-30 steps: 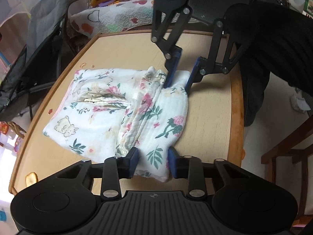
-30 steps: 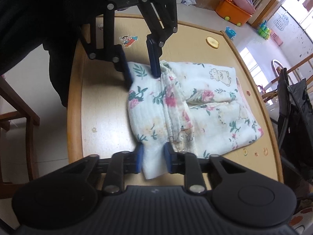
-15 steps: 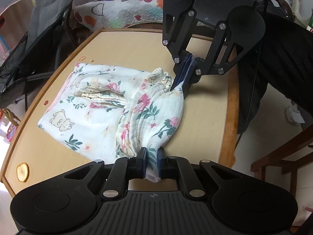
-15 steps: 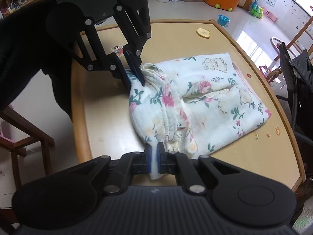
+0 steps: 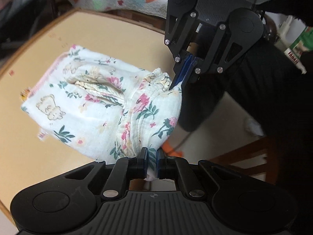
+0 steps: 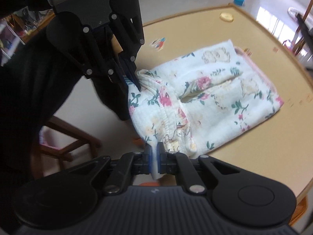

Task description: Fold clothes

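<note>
Both grippers are pinching one end of the floral garment (image 5: 101, 105) and raising it off the table (image 5: 109, 39), so a fold looks to be in hand; next, that end likely needs carrying over the flat far part. The left gripper (image 5: 151, 162) is clamping one corner, the right gripper (image 6: 154, 161) the other, jaws nearly closed on cloth.
</note>
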Available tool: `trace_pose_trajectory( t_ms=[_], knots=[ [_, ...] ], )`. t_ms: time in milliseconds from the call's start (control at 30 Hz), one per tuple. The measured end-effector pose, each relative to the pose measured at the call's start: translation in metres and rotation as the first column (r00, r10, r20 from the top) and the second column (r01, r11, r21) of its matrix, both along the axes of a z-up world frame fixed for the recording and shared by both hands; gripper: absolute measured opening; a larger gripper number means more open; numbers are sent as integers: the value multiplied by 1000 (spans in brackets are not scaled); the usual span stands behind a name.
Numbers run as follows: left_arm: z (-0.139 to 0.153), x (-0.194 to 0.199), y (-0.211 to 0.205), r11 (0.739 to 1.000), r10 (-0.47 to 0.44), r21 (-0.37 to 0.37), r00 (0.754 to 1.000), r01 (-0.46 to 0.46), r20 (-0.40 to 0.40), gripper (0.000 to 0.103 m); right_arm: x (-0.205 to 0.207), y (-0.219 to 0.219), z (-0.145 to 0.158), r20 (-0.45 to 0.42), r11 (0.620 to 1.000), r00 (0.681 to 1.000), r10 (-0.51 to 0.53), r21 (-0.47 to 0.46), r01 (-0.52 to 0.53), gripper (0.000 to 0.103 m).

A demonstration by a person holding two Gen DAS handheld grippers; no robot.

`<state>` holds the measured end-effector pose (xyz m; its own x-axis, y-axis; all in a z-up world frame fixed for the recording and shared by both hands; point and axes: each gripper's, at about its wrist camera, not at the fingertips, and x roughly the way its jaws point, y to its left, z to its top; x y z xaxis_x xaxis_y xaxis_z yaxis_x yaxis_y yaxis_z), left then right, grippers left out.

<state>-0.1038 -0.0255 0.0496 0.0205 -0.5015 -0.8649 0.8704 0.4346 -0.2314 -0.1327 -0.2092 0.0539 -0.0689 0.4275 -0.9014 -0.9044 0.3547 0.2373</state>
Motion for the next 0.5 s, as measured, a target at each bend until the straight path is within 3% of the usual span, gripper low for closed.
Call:
trace_pose_trajectory(
  t_ms=[233,500],
  knots=[
    [3,24,6,998,32,-43,989,-39,-143,9,29,-1,2,-131,998,990,-55,-1,55,6],
    [0,47,17,993,73,-72,968,-92,-239,9,65,-6,3,-228,994,968,-106,-1,109,6]
  ],
)
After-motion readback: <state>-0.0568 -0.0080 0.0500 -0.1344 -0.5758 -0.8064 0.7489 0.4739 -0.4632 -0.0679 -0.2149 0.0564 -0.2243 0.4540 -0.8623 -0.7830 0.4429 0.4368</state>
